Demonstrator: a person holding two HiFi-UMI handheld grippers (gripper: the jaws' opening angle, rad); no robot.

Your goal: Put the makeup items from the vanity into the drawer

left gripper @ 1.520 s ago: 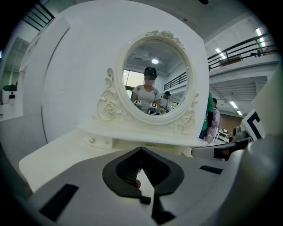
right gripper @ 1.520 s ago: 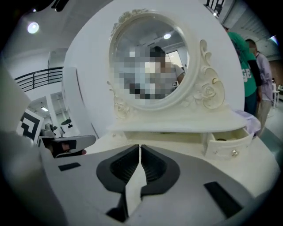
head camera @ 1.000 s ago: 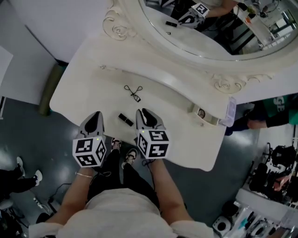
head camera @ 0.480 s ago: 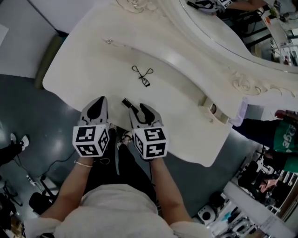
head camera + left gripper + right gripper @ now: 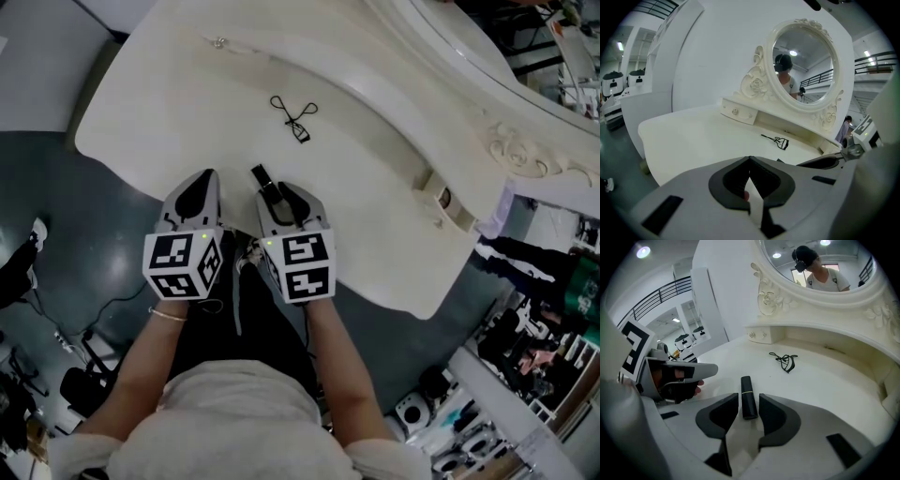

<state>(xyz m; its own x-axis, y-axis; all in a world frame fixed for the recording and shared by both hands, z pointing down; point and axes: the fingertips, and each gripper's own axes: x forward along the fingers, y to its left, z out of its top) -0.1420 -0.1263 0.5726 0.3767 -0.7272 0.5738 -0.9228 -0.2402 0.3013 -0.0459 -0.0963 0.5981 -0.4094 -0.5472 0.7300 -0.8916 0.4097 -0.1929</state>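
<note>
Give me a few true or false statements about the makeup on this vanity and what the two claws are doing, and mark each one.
1. The lipstick lies between the jaws of the right claw. True.
2. The right claw is clamped on the lipstick. False: its jaws have just been opening and stand apart either side of the tube, which lies on the vanity.
3. The left claw holds the eyelash curler. False: its jaws are together with nothing between them.
4. The eyelash curler lies on the vanity, apart from the lipstick. True.
</note>
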